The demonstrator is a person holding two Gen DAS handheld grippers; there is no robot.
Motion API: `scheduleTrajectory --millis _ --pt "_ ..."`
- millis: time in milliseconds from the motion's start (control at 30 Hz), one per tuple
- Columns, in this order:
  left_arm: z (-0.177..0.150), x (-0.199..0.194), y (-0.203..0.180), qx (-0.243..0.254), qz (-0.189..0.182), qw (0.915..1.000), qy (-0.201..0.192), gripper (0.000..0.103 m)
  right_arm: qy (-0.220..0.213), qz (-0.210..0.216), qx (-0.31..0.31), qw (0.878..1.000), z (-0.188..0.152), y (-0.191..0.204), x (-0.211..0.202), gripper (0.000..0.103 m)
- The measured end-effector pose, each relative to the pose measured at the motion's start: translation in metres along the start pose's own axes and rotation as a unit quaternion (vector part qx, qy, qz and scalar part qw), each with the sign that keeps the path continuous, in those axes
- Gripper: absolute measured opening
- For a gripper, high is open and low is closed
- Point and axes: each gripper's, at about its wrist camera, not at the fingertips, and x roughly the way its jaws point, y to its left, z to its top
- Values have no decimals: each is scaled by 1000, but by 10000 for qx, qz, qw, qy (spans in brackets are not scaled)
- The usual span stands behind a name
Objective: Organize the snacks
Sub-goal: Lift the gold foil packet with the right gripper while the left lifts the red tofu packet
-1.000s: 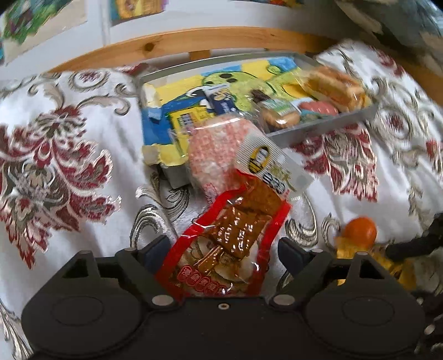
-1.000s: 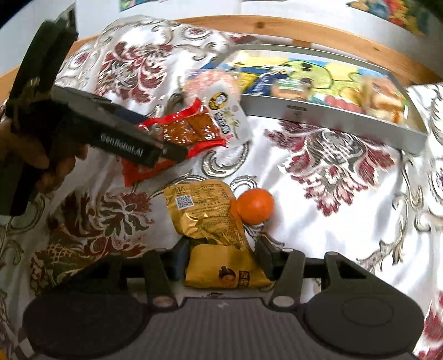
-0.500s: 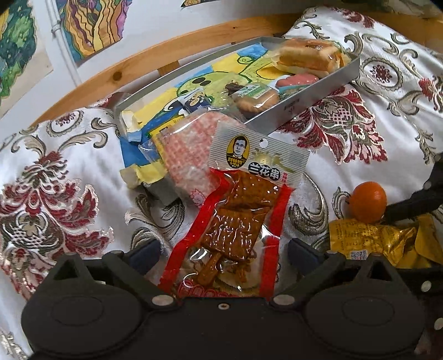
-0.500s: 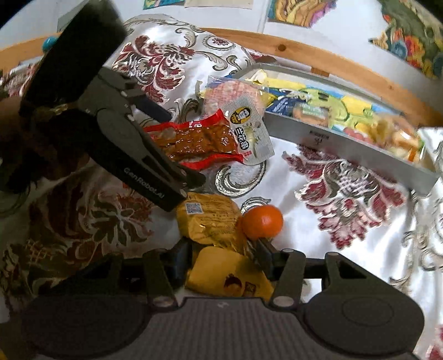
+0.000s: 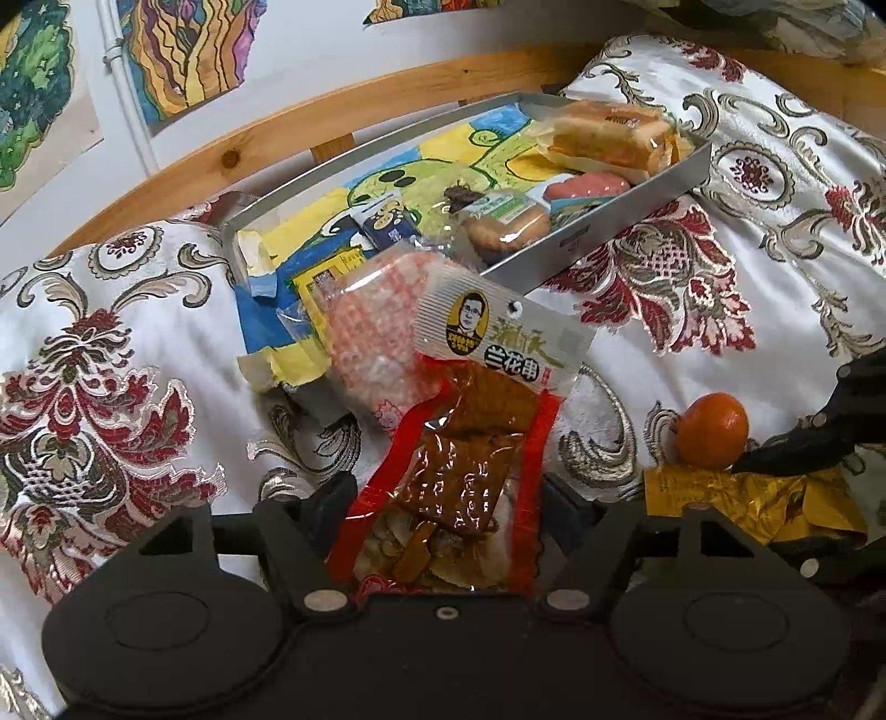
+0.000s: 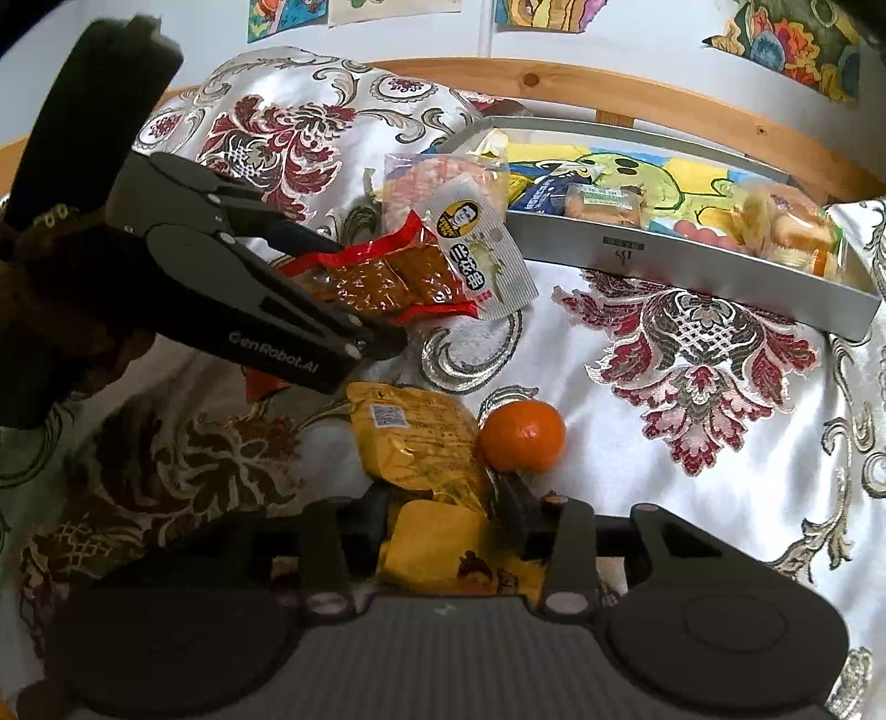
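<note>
A bed covered with a white cloth (image 6: 692, 443) patterned in red and silver is seen from two hand-held tongs. The left tongs (image 5: 446, 493) are clamped on the lower end of a red-edged snack packet (image 5: 470, 443) of brown pieces, which is held up above the cloth with its white printed top pointing toward a long silver tray (image 5: 614, 213). Just behind the packet, a clear bag of pink-and-white snacks (image 5: 371, 332) is draped over the tray's near corner. Inside the tray, on a bright cartoon lining, wrapped cakes (image 5: 603, 133), a pink sausage (image 5: 587, 185), a round biscuit pack (image 5: 506, 224) and a small blue packet (image 5: 385, 224) are seen. The right tongs (image 6: 437, 512) are closed on a yellow foil packet (image 6: 421, 448), which lies on the cloth. A small orange (image 6: 523, 435) rests on the cloth, touching the yellow packet's right edge and just ahead of the right-hand fingertip. A wooden bed rail (image 6: 609, 94) and coloured drawings (image 5: 183, 50) on a white wall are seen behind the tray.
</note>
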Motion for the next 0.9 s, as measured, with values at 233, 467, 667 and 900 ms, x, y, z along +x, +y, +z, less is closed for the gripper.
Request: scheduleTrajectory --millis 233,467,667,900 --pt "1 -17 -14 236 234 9994 3 57 31 -369 -419 9984 0 16 -13 37" --pt "-2 -32 -26 272 114 9996 34 56 59 -443 -308 9985 0 15 -25 36" --pt "0 -39 -32 445 -260 9986 -72 43 72 -447 -304 9985 -6 15 -31 36" --pt "-2 -38 -29 494 -788 9957 -25 44 67 -400 -295 9987 -7 13 -28 36"
